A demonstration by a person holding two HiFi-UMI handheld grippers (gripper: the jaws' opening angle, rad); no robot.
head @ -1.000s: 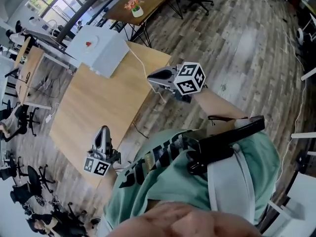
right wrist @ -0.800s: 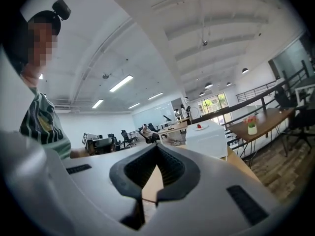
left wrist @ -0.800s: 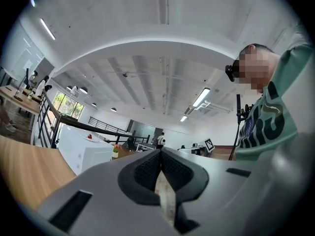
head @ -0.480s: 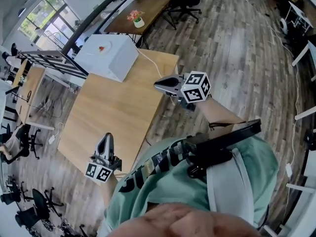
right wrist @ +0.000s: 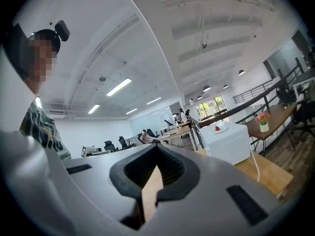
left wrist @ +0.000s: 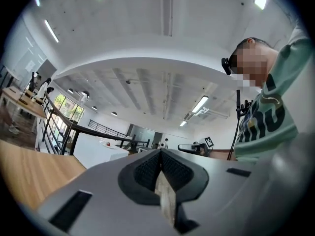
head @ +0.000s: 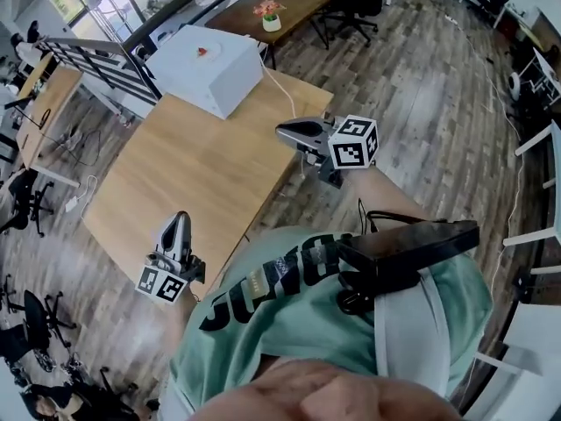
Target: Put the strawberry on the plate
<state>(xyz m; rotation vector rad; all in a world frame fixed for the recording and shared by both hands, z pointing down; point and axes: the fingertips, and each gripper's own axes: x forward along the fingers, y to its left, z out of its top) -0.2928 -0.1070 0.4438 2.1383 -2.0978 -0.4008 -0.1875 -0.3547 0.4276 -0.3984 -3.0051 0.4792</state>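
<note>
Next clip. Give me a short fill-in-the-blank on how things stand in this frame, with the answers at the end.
1. On top of the white box at the far end of the wooden table lies a small red ____.
2. The left hand-held gripper and the right hand-held gripper both have their jaws ____.
3. Between the jaws of each hand-held gripper there is ____.

Missing words: strawberry; shut; nothing.

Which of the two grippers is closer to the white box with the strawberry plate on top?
The right gripper, by the table's right edge; the left gripper sits back at the table's near edge, farther from the white box.
</note>
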